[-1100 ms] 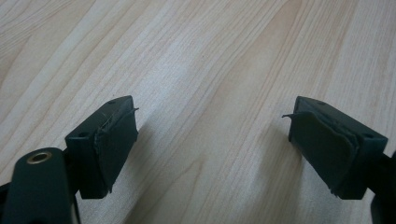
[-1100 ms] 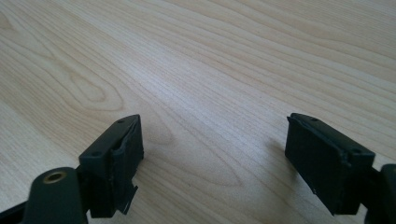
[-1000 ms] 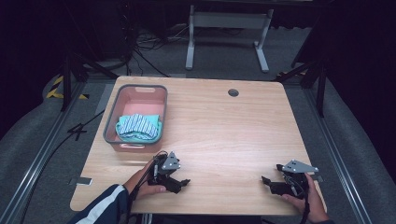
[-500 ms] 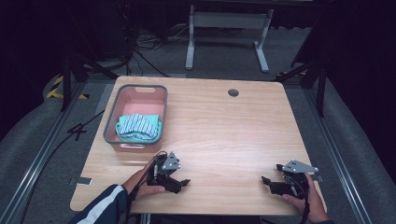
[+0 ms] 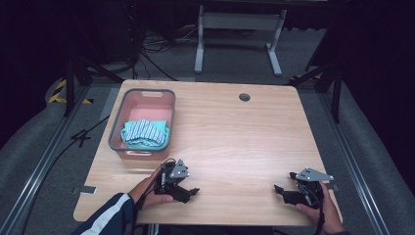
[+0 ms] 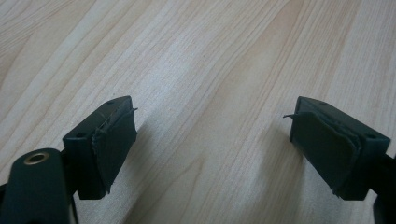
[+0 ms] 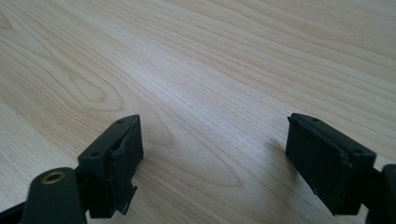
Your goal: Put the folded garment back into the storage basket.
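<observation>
The left gripper (image 5: 192, 192) is held with its jaws spread wide and nothing between them — in the left gripper view bare wood grain is seen between the two black pads (image 6: 114, 144). The right gripper (image 5: 280, 191) is likewise kept wide and empty, its pads (image 7: 327, 163) parted over plain tabletop in the right gripper view. Compared with the high views from a second ago, nothing is found to be changed: both hands are kept at the near edge of the table (image 5: 235, 132), the left hand (image 5: 151, 188) near the front left and the right hand (image 5: 318, 205) at the front right corner, well apart from each other.

The striped cloth (image 5: 144, 132) — folded, in teal and white — is seen lying in the near half of the pink bin (image 5: 117, 125), which is set toward the table's left side, just beyond the left gripper. The cloth is touched by neither gripper.

From this stillness it is judged that no step is under way yet: the work on the cloth is not begun, and the left gripper is the better placed for a first reach into the bin.
</observation>
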The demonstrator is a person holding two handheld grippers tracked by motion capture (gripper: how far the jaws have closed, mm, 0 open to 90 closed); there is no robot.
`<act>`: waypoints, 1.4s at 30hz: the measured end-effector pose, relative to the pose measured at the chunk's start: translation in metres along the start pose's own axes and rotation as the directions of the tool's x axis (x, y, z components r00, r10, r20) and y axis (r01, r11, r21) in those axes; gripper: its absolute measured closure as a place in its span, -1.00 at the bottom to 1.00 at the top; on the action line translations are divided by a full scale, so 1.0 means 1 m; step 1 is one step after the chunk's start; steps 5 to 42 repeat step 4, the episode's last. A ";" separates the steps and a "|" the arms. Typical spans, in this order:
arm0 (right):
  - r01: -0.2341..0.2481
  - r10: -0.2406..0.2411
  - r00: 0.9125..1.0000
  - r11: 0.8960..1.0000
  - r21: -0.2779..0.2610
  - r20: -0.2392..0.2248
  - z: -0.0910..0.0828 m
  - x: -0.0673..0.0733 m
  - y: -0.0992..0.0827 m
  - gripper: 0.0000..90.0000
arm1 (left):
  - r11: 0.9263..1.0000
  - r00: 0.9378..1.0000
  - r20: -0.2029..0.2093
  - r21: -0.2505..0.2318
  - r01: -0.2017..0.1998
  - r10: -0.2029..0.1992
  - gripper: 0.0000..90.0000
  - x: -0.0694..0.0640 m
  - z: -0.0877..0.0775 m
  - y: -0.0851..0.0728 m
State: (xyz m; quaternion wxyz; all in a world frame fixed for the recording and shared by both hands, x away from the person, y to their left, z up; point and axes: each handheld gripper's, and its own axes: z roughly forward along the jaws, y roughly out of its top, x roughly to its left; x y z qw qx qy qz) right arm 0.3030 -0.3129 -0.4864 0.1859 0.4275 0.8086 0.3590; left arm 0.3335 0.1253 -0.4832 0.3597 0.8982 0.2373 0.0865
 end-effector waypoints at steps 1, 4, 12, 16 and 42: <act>0.000 0.000 1.000 1.000 0.000 0.000 0.000 0.000 0.000 -0.57 | 1.000 1.000 0.000 0.000 0.000 0.000 -0.68 0.000 0.000 0.000; 0.000 0.000 1.000 1.000 0.000 0.000 0.000 0.000 0.000 -0.57 | 1.000 1.000 -0.001 0.001 0.000 0.000 -0.69 0.000 0.000 0.000; 0.000 0.000 1.000 1.000 0.000 0.000 0.000 0.000 0.000 -0.57 | 1.000 1.000 -0.001 0.001 0.000 0.000 -0.69 0.000 0.000 0.000; 0.000 0.000 1.000 1.000 0.000 0.000 0.000 0.000 0.000 -0.57 | 1.000 1.000 -0.001 0.001 0.000 0.000 -0.69 0.000 0.000 0.000; 0.000 0.000 1.000 1.000 0.000 0.000 0.000 0.000 0.000 -0.57 | 1.000 1.000 -0.001 0.001 0.000 0.000 -0.69 0.000 0.000 0.000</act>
